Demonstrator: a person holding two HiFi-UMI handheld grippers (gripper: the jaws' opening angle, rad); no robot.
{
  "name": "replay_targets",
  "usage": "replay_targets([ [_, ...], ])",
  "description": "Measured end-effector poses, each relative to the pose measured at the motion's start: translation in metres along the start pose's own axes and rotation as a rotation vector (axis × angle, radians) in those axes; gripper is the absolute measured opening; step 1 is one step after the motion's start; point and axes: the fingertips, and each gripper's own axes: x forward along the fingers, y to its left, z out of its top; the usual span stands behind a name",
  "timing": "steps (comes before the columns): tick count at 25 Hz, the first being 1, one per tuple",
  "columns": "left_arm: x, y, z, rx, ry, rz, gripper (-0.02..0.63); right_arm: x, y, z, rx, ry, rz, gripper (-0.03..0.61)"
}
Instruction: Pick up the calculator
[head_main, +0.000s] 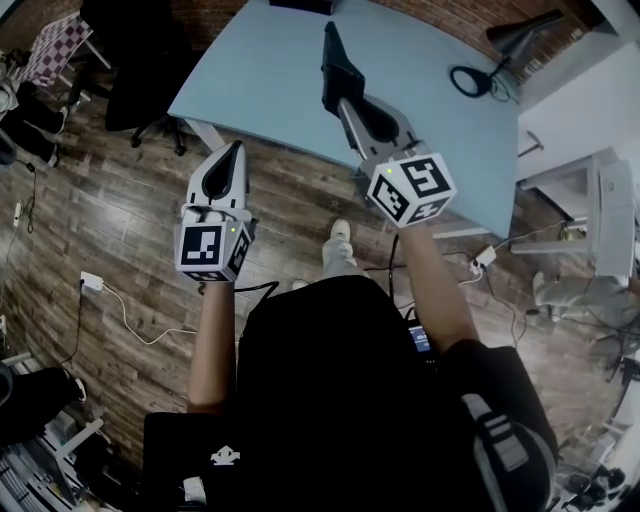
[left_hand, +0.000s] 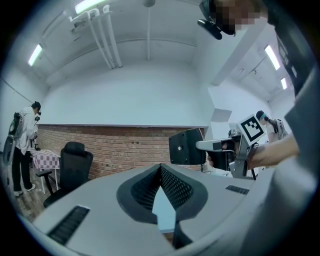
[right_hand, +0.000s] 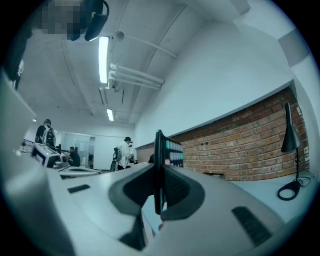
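1. The right gripper (right_hand: 159, 176) is clamped on the calculator (right_hand: 161, 150). Its two pads press the flat faces of the calculator's lower part, and the rest sticks out past the fingertips.
2. In the right gripper view the calculator stands upright and edge-on between the jaws, with its rows of coloured keys turned to that gripper's right.
3. From the head view, the right gripper (head_main: 352, 105) reaches out level over the near part of the light blue table (head_main: 260, 80). The calculator (head_main: 336, 62) is a dark slab ahead of its fingertips, clear of the tabletop.
4. The left gripper (left_hand: 160, 172) has its jaws together: the ribbed pads meet at the tip and nothing sits between them.
5. The left gripper (head_main: 237, 152) is off to the right gripper's left and a little nearer the person, above the wooden floor (head_main: 100, 220) just short of the table's edge.
6. Seen from the left gripper, the calculator (left_hand: 186, 147) is ahead and to the right with its plain dark back facing this way. The right gripper's marker cube (left_hand: 251, 129) is further right.
7. A black desk lamp (right_hand: 291, 150) stands on the table ahead and to the right of the right gripper, before a brick wall (right_hand: 240, 135).
8. A black office chair (left_hand: 72, 167) stands ahead and to the left of the left gripper.
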Motion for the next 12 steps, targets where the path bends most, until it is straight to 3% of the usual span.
replay_targets([
  [12, -0.036, -0.002, 0.002, 0.013, -0.005, 0.017, 0.009, -0.014, 0.03, 0.001, 0.008, 0.003, 0.024, 0.046],
])
